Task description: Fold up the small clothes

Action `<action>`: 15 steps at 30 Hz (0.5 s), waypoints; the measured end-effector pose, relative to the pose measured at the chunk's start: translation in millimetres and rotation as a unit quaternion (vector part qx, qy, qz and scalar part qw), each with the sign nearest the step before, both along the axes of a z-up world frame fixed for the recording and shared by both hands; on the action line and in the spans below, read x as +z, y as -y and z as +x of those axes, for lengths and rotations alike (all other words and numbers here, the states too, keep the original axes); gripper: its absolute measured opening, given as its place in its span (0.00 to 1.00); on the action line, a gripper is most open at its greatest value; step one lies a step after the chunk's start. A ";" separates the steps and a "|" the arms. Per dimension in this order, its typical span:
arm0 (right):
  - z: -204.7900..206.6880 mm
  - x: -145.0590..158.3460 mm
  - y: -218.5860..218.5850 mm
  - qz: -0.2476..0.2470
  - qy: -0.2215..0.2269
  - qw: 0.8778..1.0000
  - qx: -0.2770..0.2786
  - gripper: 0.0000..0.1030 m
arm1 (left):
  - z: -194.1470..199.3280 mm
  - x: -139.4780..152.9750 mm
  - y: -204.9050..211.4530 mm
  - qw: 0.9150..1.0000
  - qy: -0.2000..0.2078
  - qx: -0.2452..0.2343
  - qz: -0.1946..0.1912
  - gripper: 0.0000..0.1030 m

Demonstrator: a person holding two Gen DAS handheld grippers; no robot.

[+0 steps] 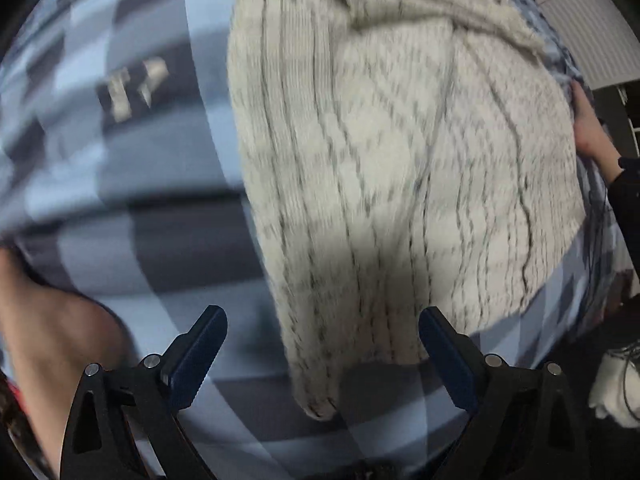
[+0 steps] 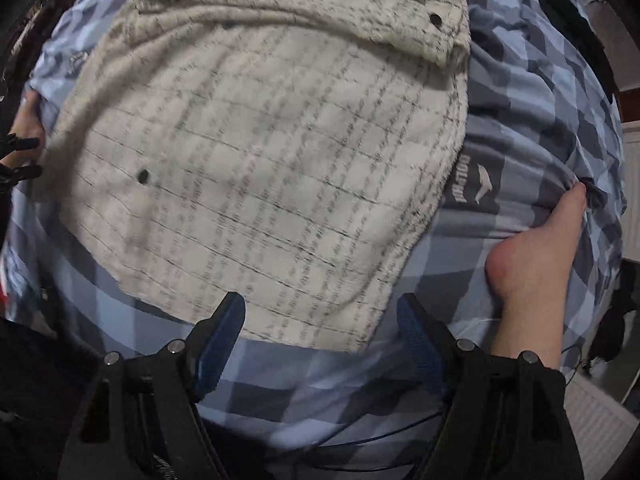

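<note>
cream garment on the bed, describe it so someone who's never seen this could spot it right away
Start from the blue and grey checked bedcover that fills both views. Lying flat on it is the cream garment, with thin dark grid lines and small dark buttons. It is the only pale, fuzzy fabric on the checked cover.

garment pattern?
Cream knit with a thin dark grid of lines; clearest in the right wrist view.

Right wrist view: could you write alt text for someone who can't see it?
A cream checked garment lies spread on a blue checked bedcover. The open right tongs hang above its near edge, holding nothing, and a bare foot rests alongside.
</note>
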State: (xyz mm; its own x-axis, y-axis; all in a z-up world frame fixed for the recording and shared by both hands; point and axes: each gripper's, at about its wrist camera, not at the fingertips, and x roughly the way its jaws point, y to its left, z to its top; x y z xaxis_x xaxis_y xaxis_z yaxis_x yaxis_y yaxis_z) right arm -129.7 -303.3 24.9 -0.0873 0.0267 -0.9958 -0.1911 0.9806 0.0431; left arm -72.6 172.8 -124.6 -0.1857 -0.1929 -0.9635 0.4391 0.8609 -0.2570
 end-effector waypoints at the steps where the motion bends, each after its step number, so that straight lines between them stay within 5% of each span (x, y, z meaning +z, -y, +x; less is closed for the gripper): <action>1: -2.9 -3.1 3.6 0.000 -0.001 1.000 -0.005 0.73 | -3.3 -5.7 1.1 1.000 -0.011 -0.001 0.001 0.94; 8: -17.4 -34.3 43.0 0.039 -0.034 0.995 -0.081 0.73 | -16.3 -29.2 25.8 0.998 -0.026 -0.050 0.018 0.94; 11: -22.9 -51.5 50.2 0.059 -0.052 0.993 -0.089 0.73 | -23.8 -42.9 30.0 0.996 -0.069 -0.055 0.017 0.85; 13: -27.7 -63.8 50.1 0.054 -0.061 0.993 -0.082 0.73 | -31.2 -44.4 34.8 0.994 -0.056 -0.081 0.035 0.82; 15: -31.6 -81.7 50.6 0.049 -0.079 0.993 -0.078 0.73 | -32.6 -42.3 35.4 0.995 -0.056 -0.082 0.031 0.63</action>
State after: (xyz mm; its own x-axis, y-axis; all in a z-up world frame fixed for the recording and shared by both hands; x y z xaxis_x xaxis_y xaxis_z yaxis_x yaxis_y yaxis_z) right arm -161.2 -353.8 -56.8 -0.2287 0.1490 -0.9620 -0.0211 0.9872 0.1579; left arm -105.2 137.4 -167.0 -0.3171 -0.0923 -0.9439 0.5471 0.7951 -0.2615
